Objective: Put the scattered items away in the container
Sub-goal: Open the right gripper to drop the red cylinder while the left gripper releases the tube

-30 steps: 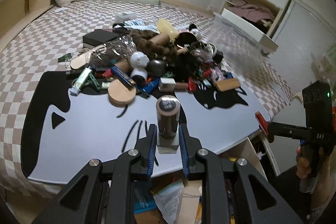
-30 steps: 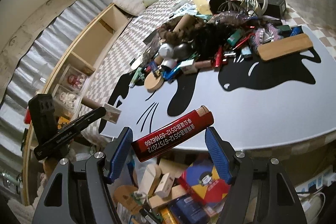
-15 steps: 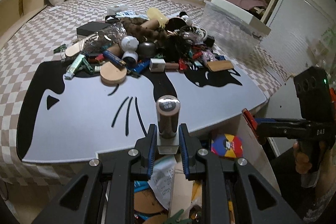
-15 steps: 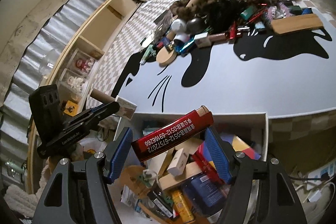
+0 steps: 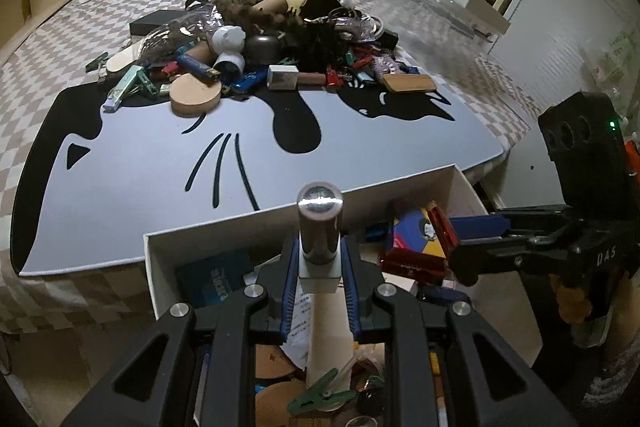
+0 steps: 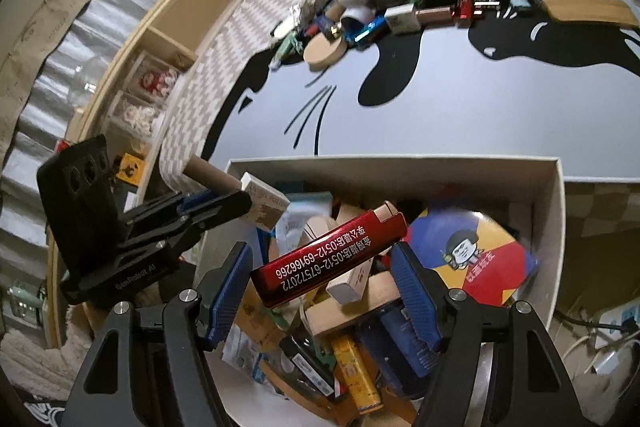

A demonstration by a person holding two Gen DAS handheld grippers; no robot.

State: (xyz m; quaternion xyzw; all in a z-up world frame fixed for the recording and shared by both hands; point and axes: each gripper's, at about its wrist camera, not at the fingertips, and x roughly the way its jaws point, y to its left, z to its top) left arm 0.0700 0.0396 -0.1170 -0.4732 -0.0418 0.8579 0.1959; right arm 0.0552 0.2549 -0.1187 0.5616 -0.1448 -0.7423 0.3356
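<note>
1. Your left gripper (image 5: 319,269) is clamped on a small metal-capped tube (image 5: 319,231), right above the white box (image 5: 460,183).
2. Your right gripper (image 6: 326,285) pinches a red lighter (image 6: 330,255) lengthwise, over that same box's clutter.

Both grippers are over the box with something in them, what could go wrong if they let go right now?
1. The red lighter sits askew between the right gripper's pads; it may drop early or tumble sideways.
2. The white box is already piled high, so it could bounce off the clutter.
3. The left gripper holds its silver-capped tube close to the box's near wall; released here, it might strike the rim and fall outside.
</note>
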